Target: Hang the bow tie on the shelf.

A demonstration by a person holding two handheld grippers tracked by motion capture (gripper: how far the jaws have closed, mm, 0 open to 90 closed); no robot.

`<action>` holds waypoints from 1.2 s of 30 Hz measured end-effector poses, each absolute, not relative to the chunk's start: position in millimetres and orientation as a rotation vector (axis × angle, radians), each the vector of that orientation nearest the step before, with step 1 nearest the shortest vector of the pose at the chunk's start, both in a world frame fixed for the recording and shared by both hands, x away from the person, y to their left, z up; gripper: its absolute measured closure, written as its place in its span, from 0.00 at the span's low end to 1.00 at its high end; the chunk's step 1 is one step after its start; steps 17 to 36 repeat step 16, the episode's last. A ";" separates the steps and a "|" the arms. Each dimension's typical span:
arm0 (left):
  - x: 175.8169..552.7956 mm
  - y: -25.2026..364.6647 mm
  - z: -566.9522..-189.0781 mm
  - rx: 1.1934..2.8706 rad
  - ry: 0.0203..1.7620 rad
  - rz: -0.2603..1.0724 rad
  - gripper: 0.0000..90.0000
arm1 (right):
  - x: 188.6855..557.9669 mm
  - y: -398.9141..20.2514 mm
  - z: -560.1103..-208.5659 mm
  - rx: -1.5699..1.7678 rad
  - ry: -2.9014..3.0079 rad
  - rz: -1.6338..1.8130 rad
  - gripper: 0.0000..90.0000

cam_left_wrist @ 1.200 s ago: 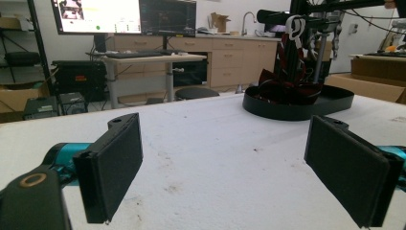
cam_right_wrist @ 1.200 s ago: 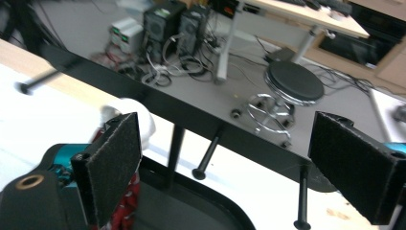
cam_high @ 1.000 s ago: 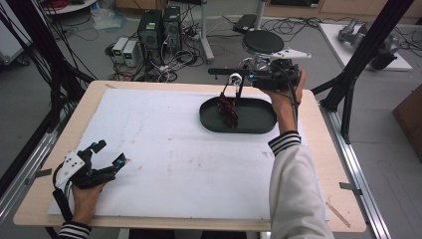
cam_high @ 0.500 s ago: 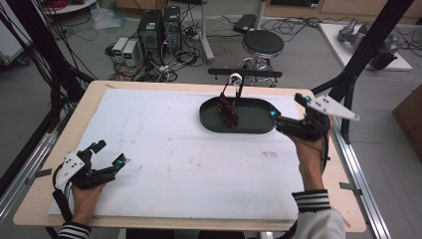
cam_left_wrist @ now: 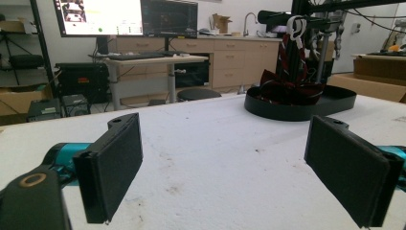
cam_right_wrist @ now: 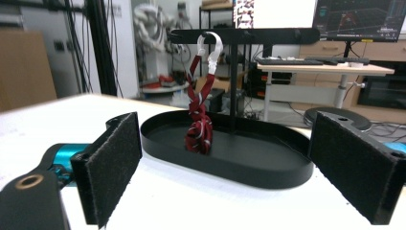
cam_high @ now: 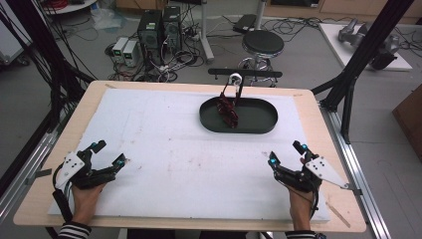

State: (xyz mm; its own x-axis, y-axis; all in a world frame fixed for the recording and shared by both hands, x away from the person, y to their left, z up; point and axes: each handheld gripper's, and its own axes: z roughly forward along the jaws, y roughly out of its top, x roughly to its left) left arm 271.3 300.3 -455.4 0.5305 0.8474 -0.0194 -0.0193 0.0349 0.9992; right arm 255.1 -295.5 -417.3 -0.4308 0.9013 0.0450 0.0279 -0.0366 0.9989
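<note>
Hanging red rope (cam_high: 228, 107) sits well beyond right hand-held gripper (cam_high: 287, 153).

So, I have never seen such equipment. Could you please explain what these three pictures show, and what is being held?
A person sits at a table covered by a white sheet and holds a hand tool with a two-jaw claw in each hand. The high view looks down from above: the left claw and the right claw rest near the front corners. The other two pictures come from cameras riding on each claw, looking between its black jaws. At the far side stands a black oval tray with a stand, where a red cord hangs from a white hook. Both claws are open and hold nothing.
</note>
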 end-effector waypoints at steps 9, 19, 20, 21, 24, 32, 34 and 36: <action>271.0 300.3 -455.4 1.382 0.783 0.786 0.15 | 259.9 -293.5 -452.3 1.085 1.543 1.506 0.11; 270.7 300.4 -455.5 1.380 0.783 0.789 0.15 | 257.5 -291.5 -453.5 1.060 1.510 1.492 0.11; 270.7 300.4 -455.5 1.380 0.783 0.789 0.15 | 257.5 -291.5 -453.5 1.060 1.510 1.492 0.11; 270.7 300.4 -455.5 1.380 0.783 0.789 0.15 | 257.5 -291.5 -453.5 1.060 1.510 1.492 0.11; 270.7 300.4 -455.5 1.380 0.783 0.789 0.15 | 257.5 -291.5 -453.5 1.060 1.510 1.492 0.11; 270.7 300.4 -455.5 1.380 0.783 0.789 0.15 | 257.5 -291.5 -453.5 1.060 1.510 1.492 0.11; 270.7 300.4 -455.5 1.380 0.783 0.789 0.15 | 257.5 -291.5 -453.5 1.060 1.510 1.492 0.11; 270.7 300.4 -455.5 1.380 0.783 0.789 0.15 | 257.5 -291.5 -453.5 1.060 1.510 1.492 0.11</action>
